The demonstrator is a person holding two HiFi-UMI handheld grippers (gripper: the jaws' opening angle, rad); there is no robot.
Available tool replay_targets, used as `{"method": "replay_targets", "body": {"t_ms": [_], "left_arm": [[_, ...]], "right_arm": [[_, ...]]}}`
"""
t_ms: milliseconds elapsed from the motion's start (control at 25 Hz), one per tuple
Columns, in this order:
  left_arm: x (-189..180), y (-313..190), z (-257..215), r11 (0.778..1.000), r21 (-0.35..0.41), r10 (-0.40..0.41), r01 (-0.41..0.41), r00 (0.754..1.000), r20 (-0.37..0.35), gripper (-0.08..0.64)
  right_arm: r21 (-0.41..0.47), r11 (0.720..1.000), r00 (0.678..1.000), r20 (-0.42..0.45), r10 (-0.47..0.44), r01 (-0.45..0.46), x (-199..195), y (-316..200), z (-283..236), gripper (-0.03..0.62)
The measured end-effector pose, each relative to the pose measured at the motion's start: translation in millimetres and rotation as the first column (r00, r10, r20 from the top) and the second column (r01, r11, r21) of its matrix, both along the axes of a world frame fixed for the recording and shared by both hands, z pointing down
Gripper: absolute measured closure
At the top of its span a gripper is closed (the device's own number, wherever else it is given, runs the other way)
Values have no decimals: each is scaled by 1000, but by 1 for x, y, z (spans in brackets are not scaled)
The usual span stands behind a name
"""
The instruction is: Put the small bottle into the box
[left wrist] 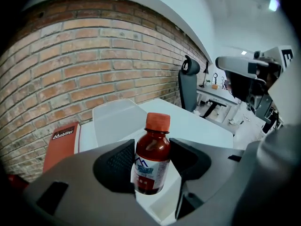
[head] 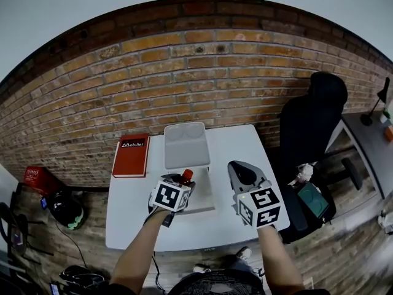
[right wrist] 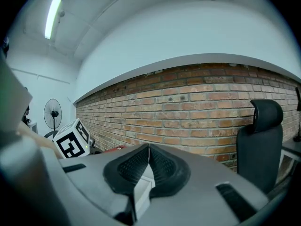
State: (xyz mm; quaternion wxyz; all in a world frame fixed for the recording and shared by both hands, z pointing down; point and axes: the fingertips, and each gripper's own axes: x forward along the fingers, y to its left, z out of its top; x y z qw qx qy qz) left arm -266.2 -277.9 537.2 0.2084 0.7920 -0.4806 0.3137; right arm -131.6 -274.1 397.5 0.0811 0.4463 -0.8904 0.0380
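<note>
The small bottle [left wrist: 151,157] is dark red with a red cap [head: 186,175] and a white and blue label. My left gripper [left wrist: 151,166] is shut on its body and holds it upright. In the head view, my left gripper [head: 178,184] holds the bottle over the left part of the white box [head: 204,196], which stands open with its lid [head: 186,145] raised at the back. The lid [left wrist: 115,121] shows behind the bottle in the left gripper view. My right gripper [head: 238,166] hovers to the right of the box. Its jaws [right wrist: 148,161] are pressed together with nothing between them.
A red book [head: 131,155] lies at the left back of the white table [head: 245,143]. A brick wall [head: 184,78] runs behind the table. A black office chair [head: 313,121] stands to the right. A black helmet [head: 64,211] and cables lie on the floor at the left.
</note>
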Motion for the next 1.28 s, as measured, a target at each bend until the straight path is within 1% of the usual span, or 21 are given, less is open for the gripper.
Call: {"method": "replay_targets", "body": {"t_ms": [120,280,600,760,880,1000,1120,1280], "left_arm": [[7,1,16,997,-65,47,-46,999,13,316],[18,5,35,983,-159,89,-90,996,-11,316],[35,9,69,941,-306,153,-146,988,0,316],[38,9,87,920,-360,179,-157,983,28,316],[42,12,98,894,-417,192,-164,981,24,316],[52,18,108,857,-478,223,-191,975,10,316],[59,18,113,824,-531,229,-198,973,-8,316],[57,16,120,792,-582,234,-182,972,14,316]], "right_arm": [[-3,1000,1000,-2,4,-4,2,1,1,571],[-13,1000,1000,-13,1,-2,4,4,5,572],[-24,1000,999,-34,-2,1,9,8,10,572],[-27,1000,999,-49,-7,6,10,9,12,571],[-30,1000,998,-56,-5,3,13,8,14,571],[-35,999,998,-60,-4,2,17,8,16,572],[-39,999,998,-61,0,-3,22,7,18,571],[-41,999,998,-65,2,-5,25,5,19,571]]}}
